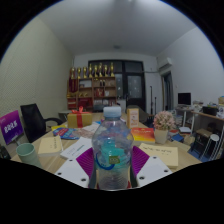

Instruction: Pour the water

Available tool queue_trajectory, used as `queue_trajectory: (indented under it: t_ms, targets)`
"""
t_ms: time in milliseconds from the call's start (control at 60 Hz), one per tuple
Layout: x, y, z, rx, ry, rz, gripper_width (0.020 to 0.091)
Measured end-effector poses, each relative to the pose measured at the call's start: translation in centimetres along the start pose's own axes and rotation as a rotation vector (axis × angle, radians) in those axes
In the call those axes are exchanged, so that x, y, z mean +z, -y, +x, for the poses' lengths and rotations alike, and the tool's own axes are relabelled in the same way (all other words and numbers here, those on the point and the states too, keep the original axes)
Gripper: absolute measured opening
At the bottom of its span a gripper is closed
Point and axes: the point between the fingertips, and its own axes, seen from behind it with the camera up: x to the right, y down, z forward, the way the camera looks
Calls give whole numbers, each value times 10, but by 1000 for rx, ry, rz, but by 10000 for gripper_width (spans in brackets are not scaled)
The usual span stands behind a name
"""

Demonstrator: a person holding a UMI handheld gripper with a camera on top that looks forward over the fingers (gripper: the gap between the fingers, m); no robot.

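Note:
A clear plastic water bottle [112,150] with a white cap and a blue label stands upright between my fingers. My gripper [112,172] is shut on the bottle, with the purple pads [84,163] pressed against its two sides. The bottle's base is hidden below the fingers, so I cannot tell whether it rests on the table or hangs above it. A glass [28,154] stands on the wooden table [60,160] to the left of the fingers.
Papers and yellow sheets [160,154] lie on the table beyond the fingers. A purple box [10,127] and a black chair [33,121] are at the left. A small flower pot [162,124] stands at the right. Shelves [90,90] line the far wall.

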Motion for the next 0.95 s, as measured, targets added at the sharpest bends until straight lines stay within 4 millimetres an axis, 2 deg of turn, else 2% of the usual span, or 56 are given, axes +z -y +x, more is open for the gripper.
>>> queue_trajectory:
  t_ms: [33,100,117,133,167,200,283,317,400,417,433,500,583,600,683,750,783,833,850,867,950]
  targets:
    - [-1,-1,1,1,-5,-3,483]
    - [-1,1,2,6,-10,-5,552]
    - [-8,12,7,6,-10,-14,580]
    - [-3,1,2,6,-12,-20,600]
    - [0,-4,2,8,-17,-41,628]
    - [-5,-5,2,15,-27,-87,653]
    - [-22,-21,3,38,-45,-210,809]
    - [-31,-22,-2,42,-40,-232,825]
    - [-65,-6,-19,34,-14,-229,831]
    - [-69,-3,-4,34,-16,-227,833]
    - [-85,4,-23,34,-36,-229,833]
    - [-121,19,-31,30,-89,-238,833]
    - [-167,51,-54,36,-128,-220,832]
    - [-170,56,-53,37,-131,-218,830]
    - [-223,84,-89,29,-155,-219,830]
    - [-251,98,-119,18,-161,-226,830]
    - [-271,108,-132,10,-164,-231,832]
    - [-293,118,-149,-5,-169,-242,834]
    - [-291,116,-154,-12,-171,-244,834]
    - [-301,121,-159,-16,-174,-248,834]
    - [-327,135,-182,-35,-178,-245,831]
